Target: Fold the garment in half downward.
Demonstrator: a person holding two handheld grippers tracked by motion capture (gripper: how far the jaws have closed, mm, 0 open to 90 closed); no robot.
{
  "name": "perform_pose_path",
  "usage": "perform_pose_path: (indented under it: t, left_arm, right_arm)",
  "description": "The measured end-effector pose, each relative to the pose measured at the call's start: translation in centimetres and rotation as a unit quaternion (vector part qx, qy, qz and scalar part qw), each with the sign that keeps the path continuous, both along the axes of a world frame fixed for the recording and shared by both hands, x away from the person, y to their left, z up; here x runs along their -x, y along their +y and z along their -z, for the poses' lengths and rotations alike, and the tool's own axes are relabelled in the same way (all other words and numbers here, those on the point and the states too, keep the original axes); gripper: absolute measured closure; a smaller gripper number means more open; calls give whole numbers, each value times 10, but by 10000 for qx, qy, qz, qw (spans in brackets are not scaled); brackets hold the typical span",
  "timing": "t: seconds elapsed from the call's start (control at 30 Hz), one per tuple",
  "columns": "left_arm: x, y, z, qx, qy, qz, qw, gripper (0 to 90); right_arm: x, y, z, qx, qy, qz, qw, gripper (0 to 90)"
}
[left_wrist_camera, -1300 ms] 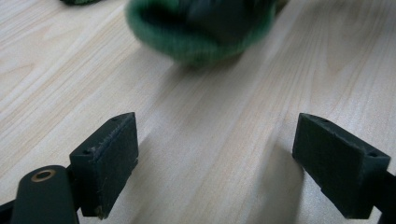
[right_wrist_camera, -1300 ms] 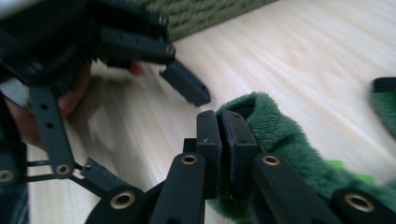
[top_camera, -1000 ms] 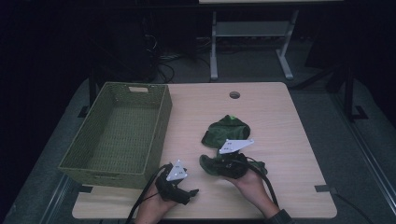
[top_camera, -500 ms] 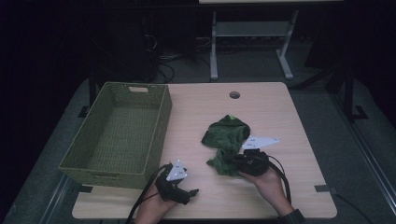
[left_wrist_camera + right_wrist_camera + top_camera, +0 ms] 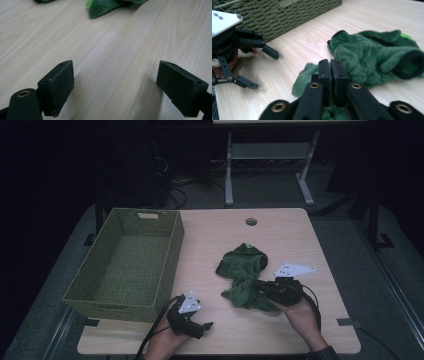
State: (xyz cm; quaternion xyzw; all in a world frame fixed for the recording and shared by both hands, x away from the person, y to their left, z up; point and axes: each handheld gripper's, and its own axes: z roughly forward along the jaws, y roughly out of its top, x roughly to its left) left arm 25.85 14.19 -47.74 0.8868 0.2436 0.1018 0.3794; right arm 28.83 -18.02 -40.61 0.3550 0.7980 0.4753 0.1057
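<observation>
Green plush cloth (image 5: 244, 276) between right hand-held gripper (image 5: 260, 286) pads

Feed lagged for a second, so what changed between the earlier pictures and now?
The right tool, jaws closing on the green plush cloth, slid rightward, dragging the cloth's near end along. The left tool stayed open and in place; the wicker basket and table are unchanged.

Left black claw (image 5: 202, 325) sits low with jaws spread wide, while the right black claw (image 5: 260, 287) is clamped tight, jaws together.
</observation>
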Motion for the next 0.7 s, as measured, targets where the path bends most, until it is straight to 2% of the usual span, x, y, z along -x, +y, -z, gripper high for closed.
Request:
perform_pose_path:
  t: [0.1, 0.13, 0.17, 0.2, 0.27, 0.3, 0.33, 0.37, 0.4, 0.43, 0.57, 0.6, 0.7]
  left_arm:
    - [0, 0, 0, -9, -14, 5, 10000, 138]
    - [0, 0, 0, -8, -8, 1, 10000, 139]
    - [0, 0, 0, -8, -8, 1, 10000, 138]
    - [0, 0, 0, -17, -8, 4, 10000, 138]
    - [-1, 0, 0, -34, -14, 17, 10000, 138]
    - [-1, 0, 0, -29, -2, 10, 10000, 138]
    - [-1, 0, 0, -38, -11, 18, 10000, 138]
    - [-1, 0, 0, -35, -10, 19, 10000, 138]
    - [-1, 0, 0, -39, -9, 22, 10000, 138]
    - [-1, 0, 0, -38, -9, 22, 10000, 138]
    - [-1, 0, 0, -32, 6, 17, 10000, 137]
    - [-1, 0, 0, -28, 9, 10, 10000, 137]
    - [-1, 0, 0, -29, 9, 10, 10000, 137]
  right_arm:
    - [-2, 3, 1, 64, -55, -16, 10000, 898]
    - [-6, 6, 8, 133, 19, -14, 9999, 898]
    - [-6, 6, 8, 133, 19, -14, 9999, 898]
    - [-9, 9, 14, 222, 145, -19, 9996, 898]
    - [-11, 10, 18, 318, 136, 2, 9994, 898]
    - [-13, 12, 22, 435, 169, 48, 9989, 898]
    - [-16, 13, 31, 586, 333, 113, 9977, 898]
    - [-16, 13, 31, 586, 333, 113, 9977, 898]
    - [-18, 14, 39, 797, 453, 135, 9957, 898]
    - [-19, 14, 41, 851, 508, 143, 9950, 898]
    - [-20, 15, 46, 930, 626, 182, 9935, 898]
    - [-22, 16, 52, 1051, 734, 187, 9916, 898]
    - [-24, 16, 55, 989, 794, 171, 9918, 897]
